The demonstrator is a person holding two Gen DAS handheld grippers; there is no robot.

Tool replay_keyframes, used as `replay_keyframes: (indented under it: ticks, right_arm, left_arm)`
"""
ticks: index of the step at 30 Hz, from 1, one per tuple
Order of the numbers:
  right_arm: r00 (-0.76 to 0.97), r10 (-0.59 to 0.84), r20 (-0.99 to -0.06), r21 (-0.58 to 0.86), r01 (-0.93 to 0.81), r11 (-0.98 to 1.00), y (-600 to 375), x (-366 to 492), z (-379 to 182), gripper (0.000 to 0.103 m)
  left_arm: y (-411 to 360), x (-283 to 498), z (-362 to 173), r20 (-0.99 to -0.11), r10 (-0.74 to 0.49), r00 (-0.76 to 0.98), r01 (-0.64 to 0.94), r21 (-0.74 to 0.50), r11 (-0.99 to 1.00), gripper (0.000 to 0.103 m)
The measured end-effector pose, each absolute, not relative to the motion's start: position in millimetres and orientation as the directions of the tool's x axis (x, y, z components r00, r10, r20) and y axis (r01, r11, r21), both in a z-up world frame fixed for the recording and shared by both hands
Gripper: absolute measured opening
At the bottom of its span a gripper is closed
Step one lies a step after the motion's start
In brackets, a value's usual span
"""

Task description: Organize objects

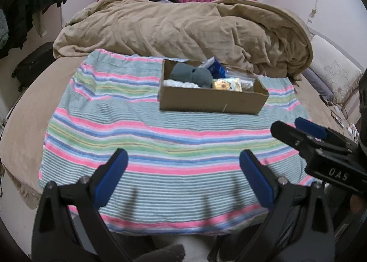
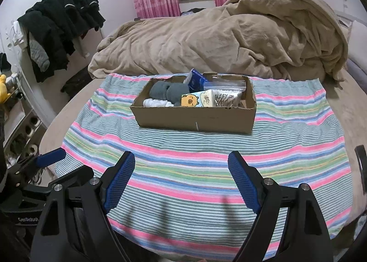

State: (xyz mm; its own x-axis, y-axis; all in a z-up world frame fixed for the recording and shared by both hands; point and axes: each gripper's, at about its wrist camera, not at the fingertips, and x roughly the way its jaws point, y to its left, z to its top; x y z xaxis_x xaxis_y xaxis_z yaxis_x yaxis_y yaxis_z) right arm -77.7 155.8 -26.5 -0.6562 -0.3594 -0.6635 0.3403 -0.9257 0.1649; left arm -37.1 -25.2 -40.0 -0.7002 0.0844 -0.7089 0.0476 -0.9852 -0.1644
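Cardboard box [image 2: 195,117] sits on striped cloth [image 2: 195,170] covering bed; both tools [image 1: 183,177] [image 2: 181,177] spread.

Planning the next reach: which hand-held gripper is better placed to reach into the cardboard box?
Probably the right hand-held gripper: open and empty, with the cardboard box nearly straight ahead. The left hand-held gripper, also open and empty, sees the box off to its right.

Ahead of me an open brown cardboard box [image 2: 195,117] holds rolled grey socks [image 2: 168,92], white socks [image 2: 156,102], a blue packet [image 2: 195,80], a yellow-bear tissue pack [image 2: 197,100] and a clear zip bag [image 2: 226,92].
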Motion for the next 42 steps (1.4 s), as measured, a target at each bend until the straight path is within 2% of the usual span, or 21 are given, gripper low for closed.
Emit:
replay_keyframes:
  ticks: [42]
  right_arm:
    - [-0.657,-0.359,-0.663,0.164,0.340,-0.926,155.8,-74.0,-25.7,0.086]
  left_arm:
    - [-29.2,-26.8,-29.9,-0.690,0.082,-0.719,0.043,-0.162,-0.986,0.099]
